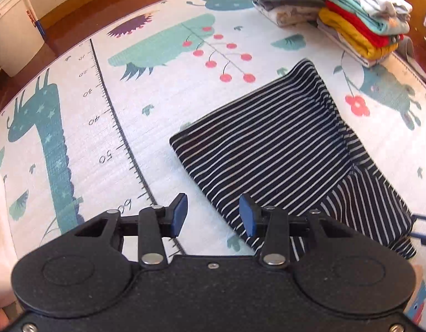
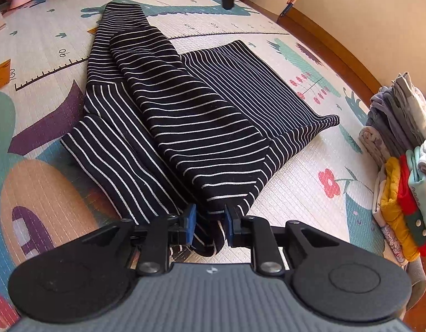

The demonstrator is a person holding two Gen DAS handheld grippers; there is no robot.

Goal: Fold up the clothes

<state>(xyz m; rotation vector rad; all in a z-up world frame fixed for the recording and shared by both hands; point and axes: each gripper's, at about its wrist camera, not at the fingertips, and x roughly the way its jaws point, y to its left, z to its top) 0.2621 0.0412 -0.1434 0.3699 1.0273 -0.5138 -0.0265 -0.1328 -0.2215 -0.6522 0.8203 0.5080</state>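
Our right gripper (image 2: pixel 210 222) is pinching the near edge of the striped garment (image 2: pixel 190 110), whose long axis is running straight away from its fingers across the play mat (image 2: pixel 304 171). Our left gripper (image 1: pixel 213 215) is hovering spread and empty, the cloth lying just to its right.

1. Lots of bare play mat (image 1: pixel 157 88) on the giraffe and ruler side in the left wrist view, nothing lying there, so a claw gets through easily.
2. The striped garment (image 2: pixel 201 127) takes up the middle of the mat, with a folded layer humped on top, so anything passing low has to go around or over it.
3. Two stacks of folded clothes (image 1: pixel 362 22) sit at the mat's far edge near the garment, with only a narrow strip of mat between.
4. A white bin (image 1: pixel 13 33) stands off the mat, well clear.
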